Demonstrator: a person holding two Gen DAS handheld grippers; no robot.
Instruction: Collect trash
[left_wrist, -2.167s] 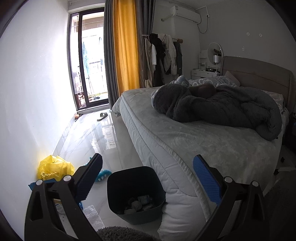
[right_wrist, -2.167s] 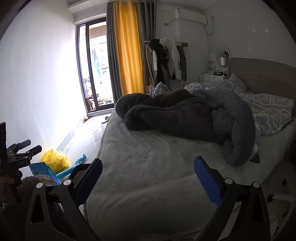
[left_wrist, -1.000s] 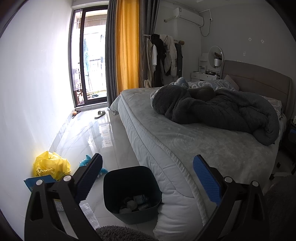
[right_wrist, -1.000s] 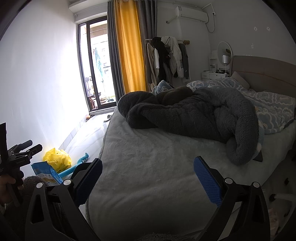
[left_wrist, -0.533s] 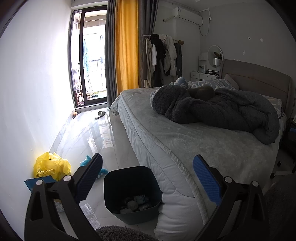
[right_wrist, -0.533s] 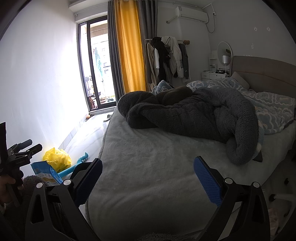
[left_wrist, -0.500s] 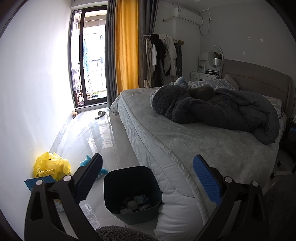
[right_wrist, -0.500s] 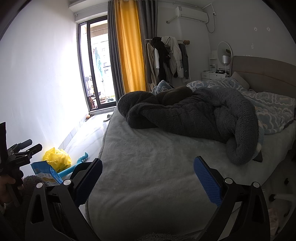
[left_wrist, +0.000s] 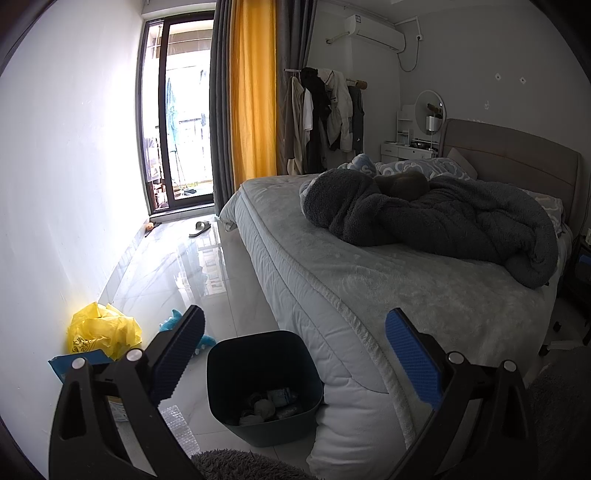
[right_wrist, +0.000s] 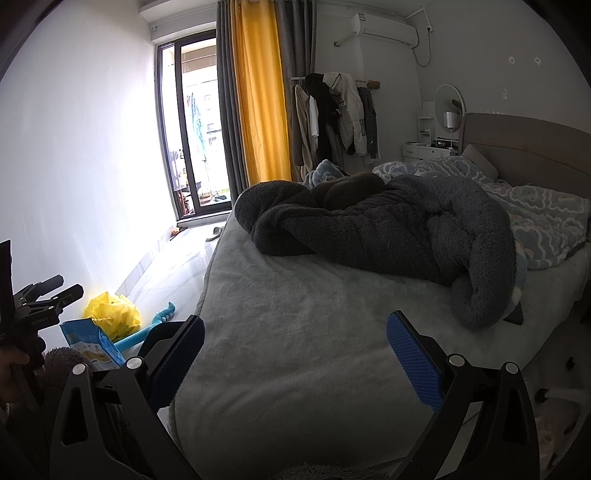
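Observation:
A dark bin (left_wrist: 264, 384) stands on the floor at the bed's corner, with several pieces of trash inside. My left gripper (left_wrist: 295, 358) is open and empty, held above and just short of the bin. On the floor to the left lie a yellow plastic bag (left_wrist: 103, 330), a blue snack packet (left_wrist: 79, 360) and a sheet of bubble wrap (left_wrist: 179, 428). My right gripper (right_wrist: 295, 360) is open and empty over the bed. The yellow bag (right_wrist: 112, 314) and blue packet (right_wrist: 90, 343) also show in the right wrist view, with the left gripper (right_wrist: 40, 299) at the far left.
The bed (left_wrist: 369, 280) fills the right side, with a dark fleece blanket (left_wrist: 436, 210) heaped on it. A blue toy (left_wrist: 173, 319) lies on the glossy tiles. A slipper (left_wrist: 199, 229) lies near the balcony door (left_wrist: 177, 133). Clothes hang on a rack (left_wrist: 325, 114).
Both views shifted slightly since 2.2 s ago; the left wrist view pulled back and the bin sits a little further left. Nothing visibly changed in the last half second. Both grippers stay open.

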